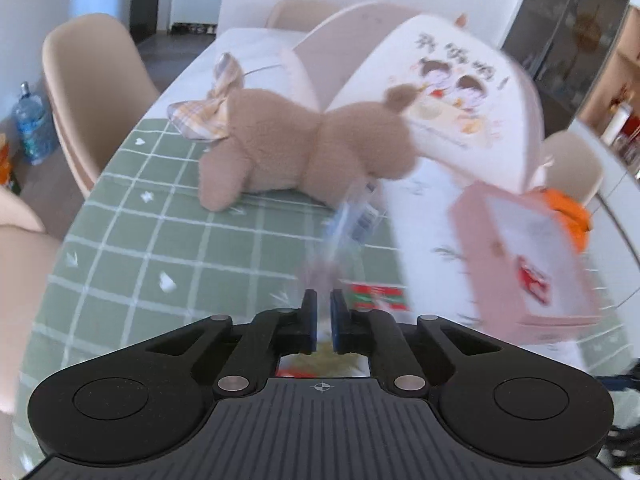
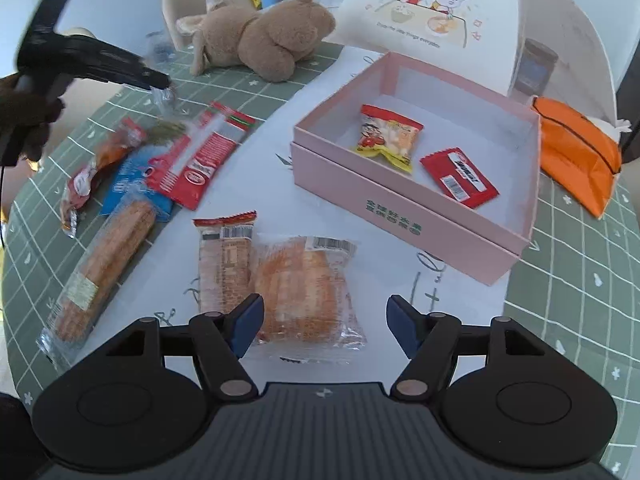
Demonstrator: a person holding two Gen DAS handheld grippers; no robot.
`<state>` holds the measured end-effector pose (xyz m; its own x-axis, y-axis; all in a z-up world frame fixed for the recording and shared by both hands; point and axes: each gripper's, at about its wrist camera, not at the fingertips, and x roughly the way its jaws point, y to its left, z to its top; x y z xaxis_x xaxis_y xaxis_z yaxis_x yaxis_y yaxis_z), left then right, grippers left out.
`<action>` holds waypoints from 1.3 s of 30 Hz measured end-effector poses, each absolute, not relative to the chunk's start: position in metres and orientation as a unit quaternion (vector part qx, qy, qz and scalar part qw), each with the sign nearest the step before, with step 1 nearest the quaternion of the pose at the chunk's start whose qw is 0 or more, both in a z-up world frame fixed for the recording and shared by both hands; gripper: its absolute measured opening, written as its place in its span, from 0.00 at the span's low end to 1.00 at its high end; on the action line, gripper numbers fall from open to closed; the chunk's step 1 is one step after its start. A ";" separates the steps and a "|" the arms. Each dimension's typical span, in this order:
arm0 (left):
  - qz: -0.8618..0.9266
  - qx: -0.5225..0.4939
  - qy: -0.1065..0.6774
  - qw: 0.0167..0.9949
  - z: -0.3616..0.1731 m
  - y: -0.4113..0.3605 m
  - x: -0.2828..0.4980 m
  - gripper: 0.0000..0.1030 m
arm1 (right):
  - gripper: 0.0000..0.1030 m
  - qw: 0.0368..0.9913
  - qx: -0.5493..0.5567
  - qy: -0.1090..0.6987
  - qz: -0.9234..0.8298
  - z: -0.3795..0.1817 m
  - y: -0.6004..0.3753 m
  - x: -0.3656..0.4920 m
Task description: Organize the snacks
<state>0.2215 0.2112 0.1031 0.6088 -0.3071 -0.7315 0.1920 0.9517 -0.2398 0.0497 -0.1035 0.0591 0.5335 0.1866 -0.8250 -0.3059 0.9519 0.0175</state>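
My left gripper (image 1: 323, 312) pinches a clear packet (image 1: 348, 216), the right gripper (image 2: 324, 326) gapes; two snacks (image 2: 386, 138) boxed (image 2: 404, 200), six loose.

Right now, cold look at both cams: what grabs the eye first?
The open pink box at centre right, holding two snack packets. Behind it lies a brown plush toy on the green checked tablecloth. At left, the left gripper pinches a clear wrapper above the loose snacks; the right gripper hangs open.

Black grippers, blue-padded fingers (image 2: 249, 326)
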 end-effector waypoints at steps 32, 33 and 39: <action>-0.264 0.192 0.459 0.826 0.057 0.154 0.315 0.20 | 0.50 0.906 -0.130 0.402 -0.015 0.046 -0.098 0.210; -0.274 0.196 0.461 0.821 0.056 0.152 0.320 0.20 | 0.59 0.908 -0.120 0.402 -0.012 0.051 -0.098 0.208; -0.299 0.205 0.465 0.808 0.052 0.142 0.348 0.31 | 0.70 0.911 -0.045 0.411 0.010 0.077 -0.114 0.165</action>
<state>0.3475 0.1415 0.0524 0.3889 -0.2920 -0.8738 0.6737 0.7371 0.0535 0.1651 -0.1142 0.0773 0.6627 -0.0189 -0.7486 -0.0546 0.9958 -0.0734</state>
